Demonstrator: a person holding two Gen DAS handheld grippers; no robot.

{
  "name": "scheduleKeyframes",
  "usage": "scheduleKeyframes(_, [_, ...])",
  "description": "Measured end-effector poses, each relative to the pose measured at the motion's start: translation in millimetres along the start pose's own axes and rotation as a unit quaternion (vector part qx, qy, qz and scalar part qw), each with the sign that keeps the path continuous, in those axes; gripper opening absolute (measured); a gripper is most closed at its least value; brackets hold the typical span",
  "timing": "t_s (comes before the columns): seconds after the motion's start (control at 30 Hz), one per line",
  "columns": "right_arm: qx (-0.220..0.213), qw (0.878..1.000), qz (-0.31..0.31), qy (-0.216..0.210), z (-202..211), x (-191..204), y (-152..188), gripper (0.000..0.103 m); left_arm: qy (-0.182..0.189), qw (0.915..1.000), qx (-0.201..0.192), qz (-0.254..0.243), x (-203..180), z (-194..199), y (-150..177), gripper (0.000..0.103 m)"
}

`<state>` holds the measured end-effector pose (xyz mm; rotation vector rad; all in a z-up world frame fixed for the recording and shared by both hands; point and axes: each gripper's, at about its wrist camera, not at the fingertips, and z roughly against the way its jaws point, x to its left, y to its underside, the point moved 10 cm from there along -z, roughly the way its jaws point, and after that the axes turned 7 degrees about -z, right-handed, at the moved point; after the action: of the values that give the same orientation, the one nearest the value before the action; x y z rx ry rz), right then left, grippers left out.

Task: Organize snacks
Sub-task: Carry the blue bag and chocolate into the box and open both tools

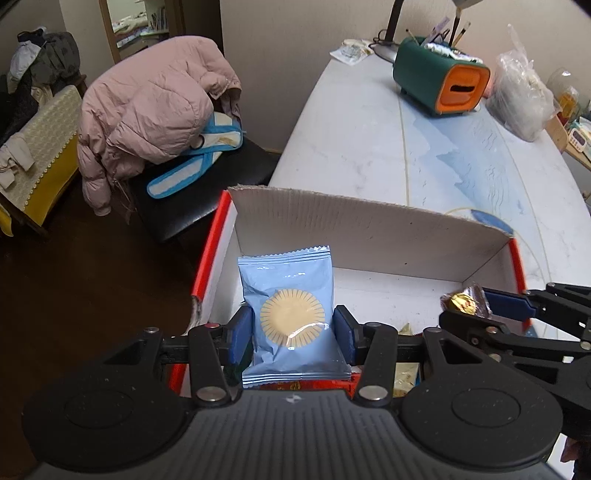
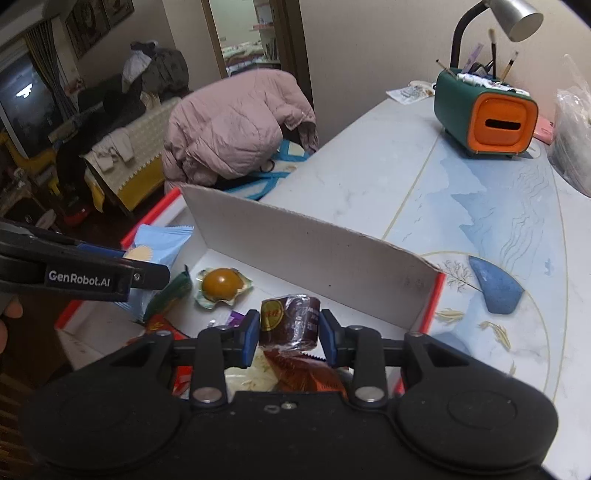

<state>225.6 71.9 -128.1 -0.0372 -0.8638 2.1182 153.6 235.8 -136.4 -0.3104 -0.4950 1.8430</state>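
Observation:
My left gripper (image 1: 293,332) is shut on a light blue packet (image 1: 291,314) printed with a sun disc, held over the left end of an open white cardboard box with red edges (image 1: 369,229). My right gripper (image 2: 290,332) is shut on a small brown roll with a yellow label (image 2: 290,319), over the same box (image 2: 314,254). Each gripper shows in the other's view: the right gripper (image 1: 469,306) with its snack, the left gripper (image 2: 147,266) with the blue packet (image 2: 162,242). In the box lie an amber egg-like snack in a clear tray (image 2: 219,284), a green packet (image 2: 170,295) and an orange-brown wrapper (image 2: 310,373).
The box sits at the near left corner of a marble-pattern table (image 2: 369,177). A green and orange holder with brushes (image 2: 484,114), a lamp (image 2: 517,18) and a plastic bag (image 1: 521,99) stand at the far end. A chair with a pink jacket (image 1: 147,110) is left of the table.

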Motion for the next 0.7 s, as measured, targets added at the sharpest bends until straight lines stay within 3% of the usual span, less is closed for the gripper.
scheduleKeyframes(0.3, [0.035, 0.999, -0.003, 0.013, -33.3, -7.2, 9.3, 0.033, 0.012, 0.9991, 0.020, -0.034, -17.7, -28.2, 6.8, 0.047])
scheduleKeyframes(0.7, [0.040, 0.999, 0.003, 0.019, -35.4, -7.7, 14.9, 0.035, 0.019, 0.9969, 0.050, -0.057, -28.9, -55.6, 14.2, 0.047])
